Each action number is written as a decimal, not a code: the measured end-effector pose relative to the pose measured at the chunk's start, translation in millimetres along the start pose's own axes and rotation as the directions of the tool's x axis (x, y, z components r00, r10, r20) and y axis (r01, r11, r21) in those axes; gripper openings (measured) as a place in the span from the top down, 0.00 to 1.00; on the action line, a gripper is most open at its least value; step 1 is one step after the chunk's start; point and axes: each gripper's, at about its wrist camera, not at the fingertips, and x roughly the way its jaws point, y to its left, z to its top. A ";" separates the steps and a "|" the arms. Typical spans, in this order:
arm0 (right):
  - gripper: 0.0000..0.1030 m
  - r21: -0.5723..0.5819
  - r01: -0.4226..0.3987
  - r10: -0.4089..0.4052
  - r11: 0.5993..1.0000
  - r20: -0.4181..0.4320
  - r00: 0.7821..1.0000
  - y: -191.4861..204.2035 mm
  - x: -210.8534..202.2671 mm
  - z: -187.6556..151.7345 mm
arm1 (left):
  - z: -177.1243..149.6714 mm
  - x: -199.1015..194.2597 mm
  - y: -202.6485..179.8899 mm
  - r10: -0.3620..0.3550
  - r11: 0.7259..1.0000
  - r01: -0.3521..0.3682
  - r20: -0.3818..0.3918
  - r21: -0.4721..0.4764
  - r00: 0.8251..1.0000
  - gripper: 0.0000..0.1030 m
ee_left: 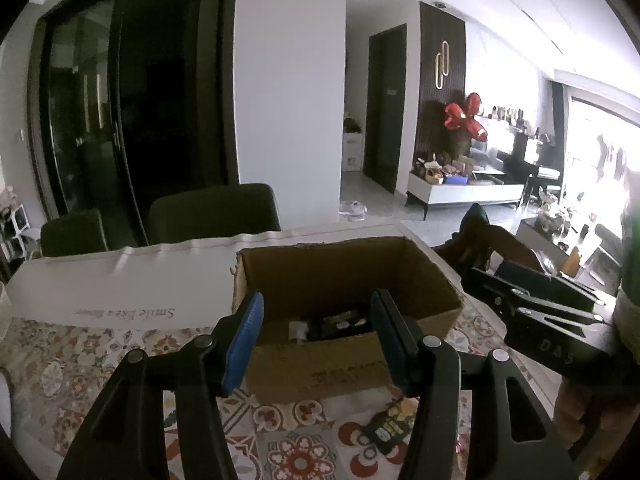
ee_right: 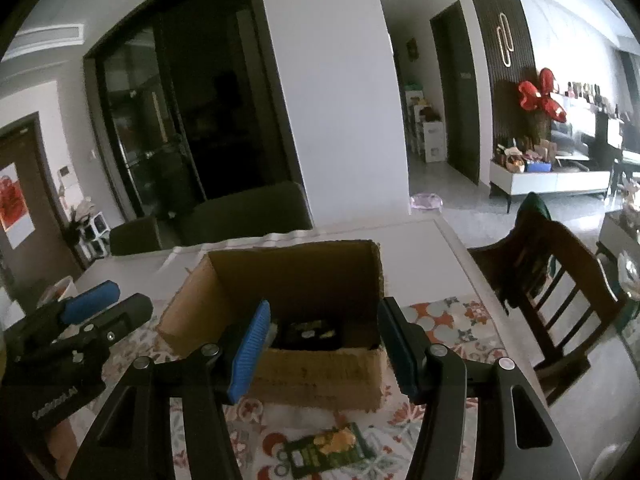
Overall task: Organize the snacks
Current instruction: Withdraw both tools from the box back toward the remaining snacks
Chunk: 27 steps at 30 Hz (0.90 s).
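Observation:
An open cardboard box (ee_left: 344, 364) stands on the patterned tablecloth, with dark snack packets (ee_left: 340, 326) in its bottom. It also shows in the right wrist view (ee_right: 320, 376), packets (ee_right: 308, 334) inside. A dark green and yellow snack packet (ee_right: 326, 454) lies flat on the cloth in front of the box; it also shows in the left wrist view (ee_left: 390, 426). My left gripper (ee_left: 320, 344) is open and empty, held above the box's near wall. My right gripper (ee_right: 324, 350) is open and empty, just before the box and above the loose packet.
A white box with lettering (ee_left: 120, 288) stands left of the cardboard box. Dark chairs (ee_left: 212, 212) stand behind the table, a wooden chair (ee_right: 548, 280) at its right. The table's right edge (ee_right: 472, 276) is close to the box.

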 end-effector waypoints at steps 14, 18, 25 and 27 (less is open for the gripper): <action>0.45 -0.100 -0.003 0.003 0.995 0.004 1.000 -5.6 -51.6 -29.8 | -37.7 -29.5 -32.6 -0.052 0.998 0.053 -0.025 0.044 0.998 0.46; 0.36 -0.101 0.002 -0.004 0.995 -0.021 1.000 -11.7 -57.4 -45.0 | -50.4 -33.6 -41.8 -0.063 0.996 0.066 -0.046 0.057 0.997 0.46; 0.36 -0.089 0.005 -0.013 0.996 -0.090 0.996 -25.4 -59.9 -73.1 | -74.8 -36.3 -55.0 -0.057 0.995 0.065 -0.099 0.082 0.993 0.46; 0.36 -0.093 0.003 -0.014 0.996 -0.112 0.994 -28.1 -59.3 -82.2 | -83.1 -37.2 -60.8 -0.052 0.994 0.062 -0.113 0.090 0.992 0.46</action>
